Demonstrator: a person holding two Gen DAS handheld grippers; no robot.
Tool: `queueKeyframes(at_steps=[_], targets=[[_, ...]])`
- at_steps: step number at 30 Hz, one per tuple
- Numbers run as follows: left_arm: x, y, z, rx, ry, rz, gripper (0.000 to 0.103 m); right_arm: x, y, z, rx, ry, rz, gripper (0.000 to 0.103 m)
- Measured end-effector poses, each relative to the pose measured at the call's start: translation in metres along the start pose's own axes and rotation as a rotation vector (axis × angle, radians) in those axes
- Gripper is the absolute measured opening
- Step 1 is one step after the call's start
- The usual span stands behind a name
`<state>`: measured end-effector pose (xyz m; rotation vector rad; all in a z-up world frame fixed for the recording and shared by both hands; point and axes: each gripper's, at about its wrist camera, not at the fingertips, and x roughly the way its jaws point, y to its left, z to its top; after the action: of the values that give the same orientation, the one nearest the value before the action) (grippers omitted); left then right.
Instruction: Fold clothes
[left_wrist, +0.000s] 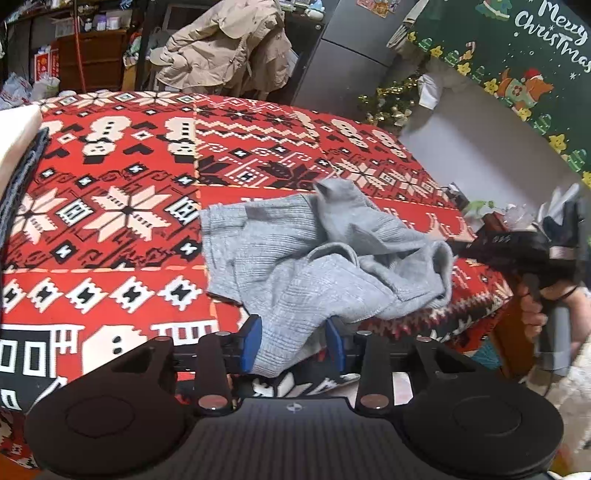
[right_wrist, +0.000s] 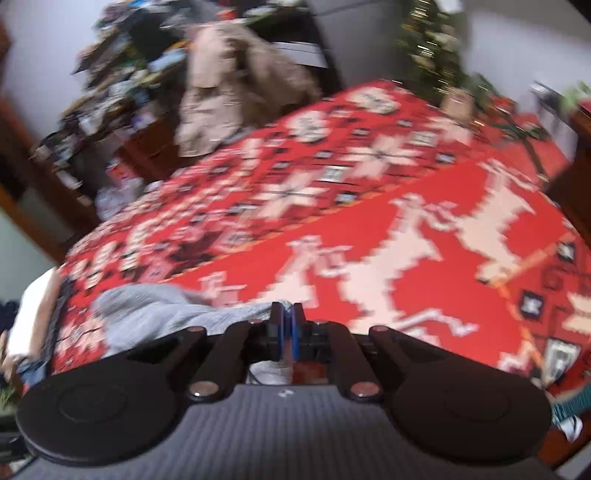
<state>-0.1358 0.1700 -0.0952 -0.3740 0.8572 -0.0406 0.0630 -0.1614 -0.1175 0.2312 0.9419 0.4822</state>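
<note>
Nearest my left claw (left_wrist: 293, 345), the blue fingers stand apart with a hanging edge of the one grey knit garment (left_wrist: 314, 254) between them; they flank the cloth, and I cannot tell whether they pinch it. My right claw (right_wrist: 286, 332) is clenched, fingers pressed together at the garment's other edge, though the blur leaves me unable to say whether cloth is caught between them. Beyond, the garment lies crumpled and unfolded near the front edge of the desk, on its red patterned cloth (left_wrist: 122, 229). I judge the step in hand to be spreading it flat; the next move calls for both edges drawn apart and laid smooth. Count: one garment in work, two claws. Farther left, a stack of fabric (left_wrist: 18, 155); behind, one beige coat (left_wrist: 225, 48).
</note>
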Motion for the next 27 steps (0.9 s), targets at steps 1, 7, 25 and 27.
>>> queueKeyframes(at_steps=[1, 7, 25, 27], targets=[[0.000, 0.000, 0.000, 0.001, 0.002, -0.001, 0.039, 0.001, -0.006, -0.001, 0.011, 0.007, -0.011, 0.005], [-0.007, 0.001, -0.002, -0.011, 0.006, -0.020, 0.045, -0.009, 0.003, -0.015, -0.053, 0.017, 0.030, 0.020], [-0.030, 0.032, -0.018, -0.104, -0.027, 0.048, 0.047, -0.031, 0.177, -0.097, -0.676, 0.165, 0.348, 0.033], [-0.036, 0.042, -0.021, -0.132, -0.042, 0.069, 0.047, -0.029, 0.195, -0.106, -0.724, 0.153, 0.370, 0.032]])
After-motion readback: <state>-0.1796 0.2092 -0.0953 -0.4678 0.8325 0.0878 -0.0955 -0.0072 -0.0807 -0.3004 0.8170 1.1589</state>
